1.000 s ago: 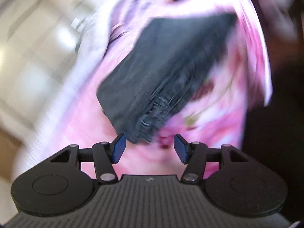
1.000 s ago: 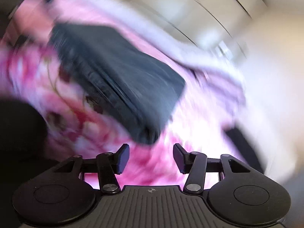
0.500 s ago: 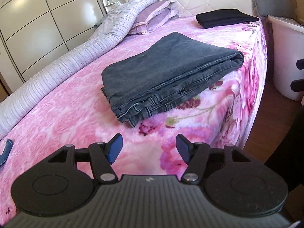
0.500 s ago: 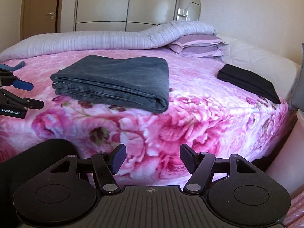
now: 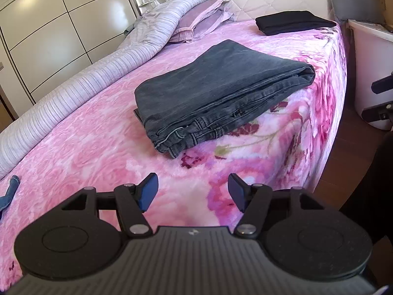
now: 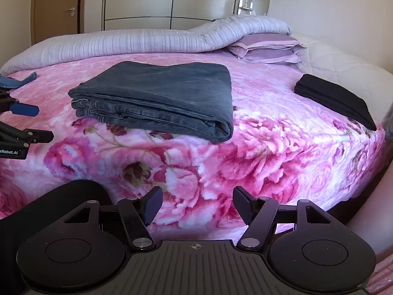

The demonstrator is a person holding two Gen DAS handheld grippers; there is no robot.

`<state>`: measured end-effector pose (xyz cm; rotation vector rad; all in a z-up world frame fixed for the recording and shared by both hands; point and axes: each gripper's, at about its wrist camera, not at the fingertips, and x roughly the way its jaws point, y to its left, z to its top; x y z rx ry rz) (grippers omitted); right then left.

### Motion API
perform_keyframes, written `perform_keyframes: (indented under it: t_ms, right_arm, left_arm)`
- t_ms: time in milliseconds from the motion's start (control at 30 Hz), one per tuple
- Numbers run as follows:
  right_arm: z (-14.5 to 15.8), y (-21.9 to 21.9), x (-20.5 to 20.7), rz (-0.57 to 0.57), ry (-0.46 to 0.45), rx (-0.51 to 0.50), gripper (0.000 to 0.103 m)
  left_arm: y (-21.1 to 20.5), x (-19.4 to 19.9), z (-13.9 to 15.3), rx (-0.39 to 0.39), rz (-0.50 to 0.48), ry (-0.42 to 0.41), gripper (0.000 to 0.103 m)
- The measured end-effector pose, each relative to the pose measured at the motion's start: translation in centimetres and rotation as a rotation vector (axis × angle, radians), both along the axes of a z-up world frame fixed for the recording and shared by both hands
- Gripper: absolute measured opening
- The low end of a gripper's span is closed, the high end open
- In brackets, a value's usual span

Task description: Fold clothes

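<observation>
Pink floral blanket (image 5: 98, 152) over the whole bed, striped grey quilt (image 5: 73, 91) bunched along far edge, purple pillows (image 6: 265, 49) by headboard. Dark grey jeans (image 5: 221, 91) folded flat mid-bed near the close edge, well apart from folded black garment (image 6: 336, 100) toward head end; blue denim scrap (image 5: 9, 191) at far side. Left gripper (image 5: 191, 191) and right gripper (image 6: 196, 205) both parted wide, nothing between pads, short of the jeans, clear of them.

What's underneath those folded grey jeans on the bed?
The folded grey jeans lie directly on the pink floral blanket, which shows all around them. Whatever lies beneath their footprint or between their layers is covered.
</observation>
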<state>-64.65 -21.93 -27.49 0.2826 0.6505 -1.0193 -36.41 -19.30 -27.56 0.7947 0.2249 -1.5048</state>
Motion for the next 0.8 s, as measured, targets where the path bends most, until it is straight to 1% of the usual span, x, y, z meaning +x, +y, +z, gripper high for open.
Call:
perform_keyframes:
  t_ms: [100, 133, 233, 300, 333, 467, 533, 633, 700, 767, 800]
  right_arm:
    - [-0.1, -0.1, 0.2, 0.004, 0.011, 0.003, 0.067]
    - [-0.1, -0.2, 0.3, 0.008, 0.019, -0.005, 0.067]
    - [0.6, -0.3, 1.8, 0.057, 0.109, -0.124, 0.067]
    - [0.9, -0.5, 3.4, 0.146, 0.195, -0.241, 0.067]
    - [0.8, -0.7, 4.2, 0.191, 0.235, -0.288, 0.067]
    - [-1.5, -2.8, 7.6, 0.323, 0.417, -0.414, 0.067]
    - [-3.1, -3.9, 9.2, 0.392, 0.509, -0.448, 0.067]
    - [-6.0, -5.3, 11.2, 0.496, 0.683, -0.504, 0.067]
    - [-7.2, -6.0, 11.4, 0.548, 0.744, -0.582, 0.069]
    - [-7.5, -7.4, 11.1, 0.566, 0.751, -0.616, 0.069]
    - [-7.3, -8.2, 10.9, 0.566, 0.74, -0.613, 0.068]
  left_arm:
    - [0.0, -0.1, -0.1, -0.006, -0.007, -0.009, 0.061]
    - [0.0, -0.4, -0.2, -0.026, -0.019, -0.049, 0.065]
    - [-0.1, -1.5, -0.3, -0.095, -0.077, -0.176, 0.076]
    - [-0.3, -2.2, -0.3, -0.14, -0.133, -0.259, 0.076]
    - [-0.6, -2.3, -0.2, -0.155, -0.158, -0.283, 0.077]
    - [-2.2, -2.6, 0.0, -0.183, -0.191, -0.296, 0.078]
    - [-2.9, -2.6, -0.2, -0.185, -0.208, -0.308, 0.08]
    - [-3.9, -2.8, -1.0, -0.174, -0.243, -0.356, 0.081]
    - [-4.5, -3.0, -1.8, -0.17, -0.279, -0.403, 0.082]
    - [-5.0, -3.3, -2.8, -0.167, -0.327, -0.467, 0.083]
    - [-5.2, -3.5, -3.5, -0.166, -0.351, -0.506, 0.084]
